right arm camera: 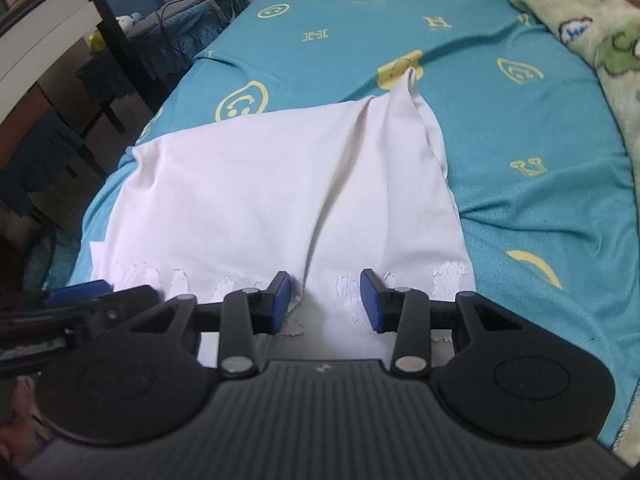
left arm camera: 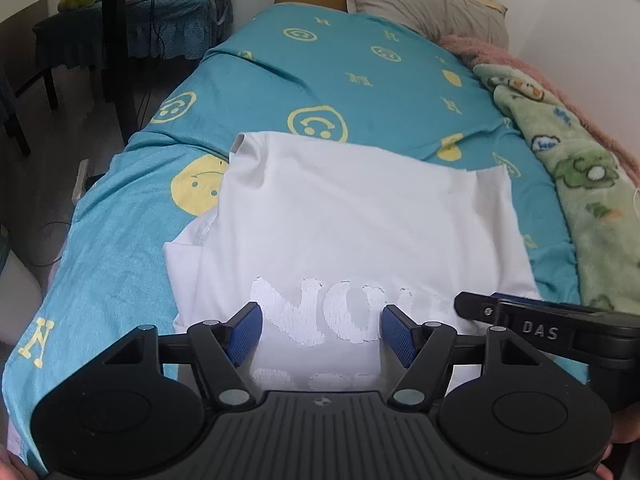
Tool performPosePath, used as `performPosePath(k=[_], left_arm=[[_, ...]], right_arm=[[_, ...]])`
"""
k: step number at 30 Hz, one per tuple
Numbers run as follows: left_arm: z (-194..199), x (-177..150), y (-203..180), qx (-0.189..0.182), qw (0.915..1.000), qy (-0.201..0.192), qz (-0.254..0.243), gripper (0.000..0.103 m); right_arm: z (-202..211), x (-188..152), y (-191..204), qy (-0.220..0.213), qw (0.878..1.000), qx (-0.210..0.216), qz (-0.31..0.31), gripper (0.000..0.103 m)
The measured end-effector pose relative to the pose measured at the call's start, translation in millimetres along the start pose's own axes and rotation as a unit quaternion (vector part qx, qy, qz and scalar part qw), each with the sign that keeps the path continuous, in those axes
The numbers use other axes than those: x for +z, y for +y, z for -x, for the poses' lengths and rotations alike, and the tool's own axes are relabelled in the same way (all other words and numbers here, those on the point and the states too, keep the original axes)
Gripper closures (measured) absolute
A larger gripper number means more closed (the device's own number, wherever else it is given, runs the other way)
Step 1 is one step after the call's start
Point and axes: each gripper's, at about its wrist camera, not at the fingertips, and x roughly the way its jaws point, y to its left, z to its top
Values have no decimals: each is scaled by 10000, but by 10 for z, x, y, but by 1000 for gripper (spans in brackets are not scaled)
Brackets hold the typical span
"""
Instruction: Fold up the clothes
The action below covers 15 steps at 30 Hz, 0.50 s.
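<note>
A white T-shirt (left arm camera: pixel 340 216) lies spread on a bed covered by a teal bedspread (left arm camera: pixel 320 64), which is printed with yellow smiley faces and yellow block letters that read as "H" and "N". Raised white lettering runs across the near part of the shirt; in the left wrist view the characters between the fingers look like "NO", with more letters too washed out to read.

The left gripper (left arm camera: pixel 321 330) sits low over the shirt's near edge with its blue-padded fingers (left arm camera: pixel 248 330) spread apart, the printed lettering showing in the gap and nothing pinched between them. The right gripper (right arm camera: pixel 325 300) is likewise apart over the same near edge, with a raised fold of fabric running up from between its fingers (right arm camera: pixel 370 300) toward the shirt's far corner. In the left wrist view the right gripper shows at the right edge, its black body marked "DAS".

A green cartoon-print blanket (left arm camera: pixel 580 184) lies along the right side of the bed, with a grey pillow (left arm camera: pixel 428 4) at the head. A blue-covered chair (left arm camera: pixel 176 20) stands on the floor to the left.
</note>
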Motion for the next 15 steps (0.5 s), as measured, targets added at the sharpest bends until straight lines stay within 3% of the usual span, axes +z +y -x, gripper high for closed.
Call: performPosePath(k=[6,9,13,15], left_arm=[[311,48,176,-1309,9885,13,755,31],[195,-98,256,-1742,9765,536,1149,30],[-154,-293,424,-1976,9530,1299,1892,30],[-287,-316,490,-1845,9484,1408,2158,30]], right_arm=[[62,-35,1,-58,9999,-17,-92,62],[81,-15,-22,-62,9998,18,-192,62],[91,5,-26,-62,9998,14,-197,62],[94,6,-10,-67,9998,0,-169,62]])
